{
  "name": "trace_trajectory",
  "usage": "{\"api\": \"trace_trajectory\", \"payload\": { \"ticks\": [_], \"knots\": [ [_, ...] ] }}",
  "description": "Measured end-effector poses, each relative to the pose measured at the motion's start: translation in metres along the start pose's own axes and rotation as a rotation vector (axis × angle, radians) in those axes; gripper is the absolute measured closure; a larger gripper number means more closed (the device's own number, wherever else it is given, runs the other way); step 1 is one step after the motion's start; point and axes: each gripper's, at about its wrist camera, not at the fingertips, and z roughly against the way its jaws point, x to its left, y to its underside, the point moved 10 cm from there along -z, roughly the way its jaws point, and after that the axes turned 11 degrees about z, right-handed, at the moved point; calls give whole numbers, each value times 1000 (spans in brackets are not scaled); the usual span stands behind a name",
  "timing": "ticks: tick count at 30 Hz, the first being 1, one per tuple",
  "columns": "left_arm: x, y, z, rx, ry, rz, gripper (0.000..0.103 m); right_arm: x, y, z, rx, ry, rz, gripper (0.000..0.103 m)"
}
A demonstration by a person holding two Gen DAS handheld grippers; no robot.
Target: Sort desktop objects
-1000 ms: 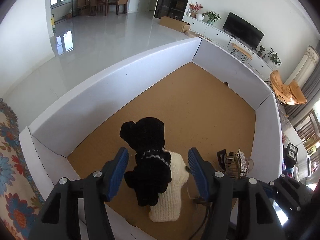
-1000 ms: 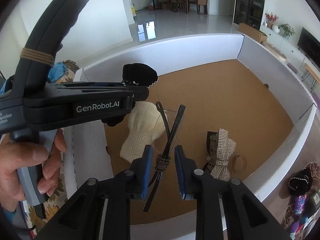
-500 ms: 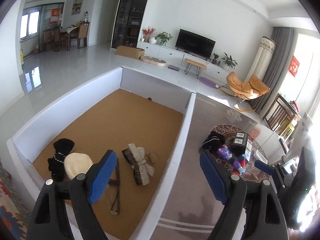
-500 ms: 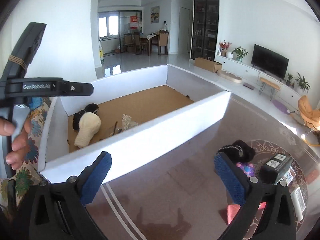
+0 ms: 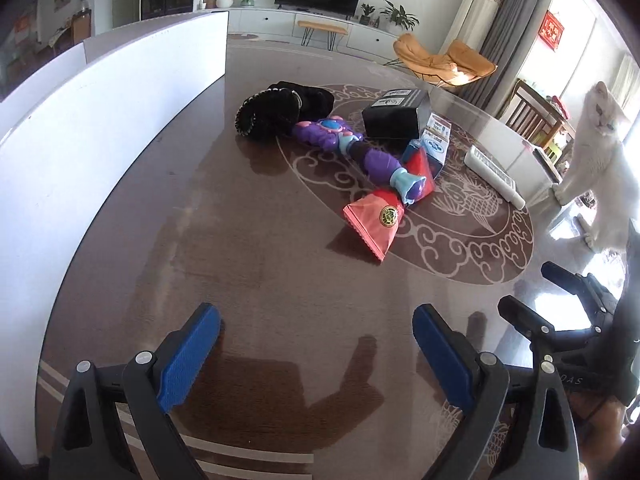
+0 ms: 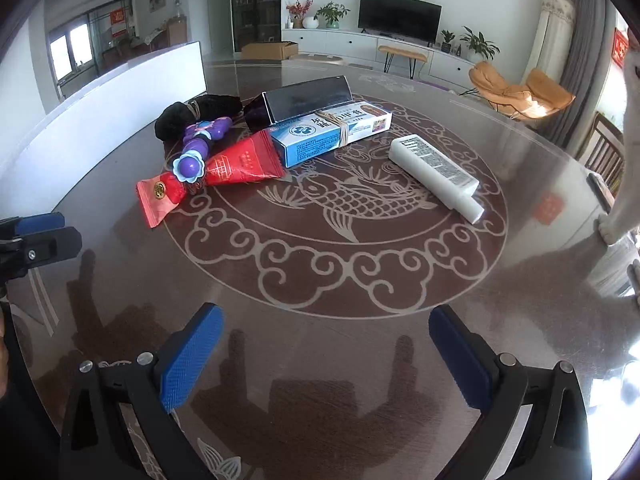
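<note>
Both grippers had swung off the white-walled cork-floored bin (image 5: 120,92) to the unsorted pile on the dark patterned desk (image 6: 320,248): left gripper (image 5: 316,344) jaws opening, right gripper (image 6: 326,354) jaws wide, both empty; next likely the white plastic tube (image 6: 434,172) or red foil pouch (image 6: 240,160).

Bright living room: television (image 6: 399,16) on white cabinet (image 6: 360,42), orange chair (image 5: 444,60), perhaps leather.
</note>
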Motion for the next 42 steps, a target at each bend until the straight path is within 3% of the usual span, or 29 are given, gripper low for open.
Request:
{"api": "trace_trajectory", "payload": {
  "ticks": [10, 16, 20, 42],
  "knots": [
    [5, -5, -4, -59, -83, -47, 5, 4, 6, -11, 36, -6, -25, 0],
    [3, -6, -4, -64, -80, -55, 0, -5, 10, -10, 47, 10, -90, 0],
    [-1, -2, -10, -59, -152, -115, 0, -6, 11, -10, 48, 17, -100, 0],
    [-1, -2, -9, -73, -154, -107, 0, -6, 9, -11, 56, 2, -80, 0]
  ]
}}
